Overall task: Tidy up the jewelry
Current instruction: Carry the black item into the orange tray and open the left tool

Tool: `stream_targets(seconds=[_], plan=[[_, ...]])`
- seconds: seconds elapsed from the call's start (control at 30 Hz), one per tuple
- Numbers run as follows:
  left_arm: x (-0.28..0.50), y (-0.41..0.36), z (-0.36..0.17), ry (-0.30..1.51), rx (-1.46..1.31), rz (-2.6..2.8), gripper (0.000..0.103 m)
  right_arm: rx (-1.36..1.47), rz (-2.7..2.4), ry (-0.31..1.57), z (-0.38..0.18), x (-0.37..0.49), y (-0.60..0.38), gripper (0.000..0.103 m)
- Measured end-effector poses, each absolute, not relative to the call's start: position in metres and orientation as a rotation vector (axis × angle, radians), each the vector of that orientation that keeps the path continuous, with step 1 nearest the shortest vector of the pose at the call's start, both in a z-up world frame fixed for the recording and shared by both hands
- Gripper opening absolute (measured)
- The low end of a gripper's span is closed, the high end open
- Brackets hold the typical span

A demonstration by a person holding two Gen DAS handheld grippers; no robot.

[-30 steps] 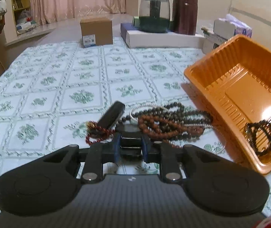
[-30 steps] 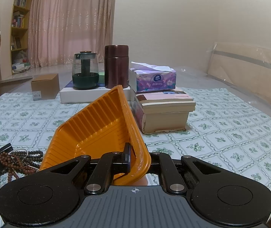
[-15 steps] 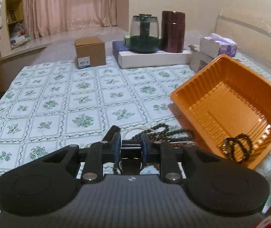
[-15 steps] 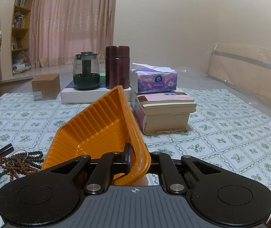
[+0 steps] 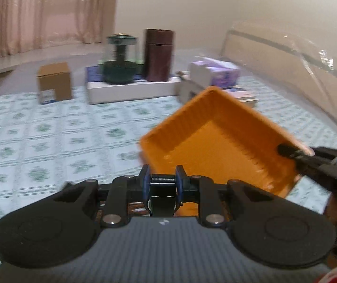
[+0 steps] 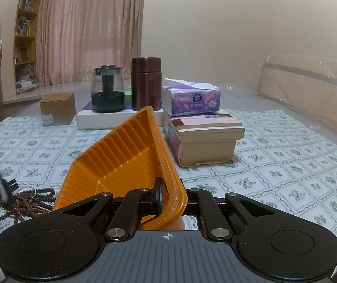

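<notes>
Off the bench (image 6: 286, 165) at two o'clock, right gripper (image 6: 172, 200) clamps the tilted tray (image 5: 215, 146); left gripper (image 5: 162, 173) narrow, load untellable: release over centre.

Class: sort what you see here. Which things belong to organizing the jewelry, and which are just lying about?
Belongs to the job:
- ribbed orange plastic tray, tilted, clamped in the right hand-held gripper
- pile of brown and dark bead strings

Just lying about:
- purple tissue box
- stacked books
- maroon canister
- small cardboard box

Tray (image 6: 130, 155) looking like glossy ribbed orange plastic; beads (image 6: 26, 200) showing matt brown; box (image 6: 58, 112) appearing plain cardboard.
</notes>
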State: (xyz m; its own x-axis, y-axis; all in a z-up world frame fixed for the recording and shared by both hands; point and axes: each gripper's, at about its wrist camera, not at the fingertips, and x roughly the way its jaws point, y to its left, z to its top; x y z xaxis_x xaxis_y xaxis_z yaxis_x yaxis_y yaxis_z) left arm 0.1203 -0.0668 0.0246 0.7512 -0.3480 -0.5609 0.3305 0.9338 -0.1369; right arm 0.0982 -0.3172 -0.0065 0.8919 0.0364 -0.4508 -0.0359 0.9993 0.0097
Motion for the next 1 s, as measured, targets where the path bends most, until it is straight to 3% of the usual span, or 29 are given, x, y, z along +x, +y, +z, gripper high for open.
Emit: stream_targets(seconds=[0.6, 1.0], plan=[[0.139, -0.149, -0.004, 0.685, -0.111, -0.593, 0.020, 0.014, 0.039, 0.472, -0.008, 0.098, -0.320, 0.010], [0.132, -0.072, 0.002, 0.629, -0.102, -0.366, 0.024, 0.020, 0.037, 0.479, -0.010, 0.097, -0.322, 0.010]])
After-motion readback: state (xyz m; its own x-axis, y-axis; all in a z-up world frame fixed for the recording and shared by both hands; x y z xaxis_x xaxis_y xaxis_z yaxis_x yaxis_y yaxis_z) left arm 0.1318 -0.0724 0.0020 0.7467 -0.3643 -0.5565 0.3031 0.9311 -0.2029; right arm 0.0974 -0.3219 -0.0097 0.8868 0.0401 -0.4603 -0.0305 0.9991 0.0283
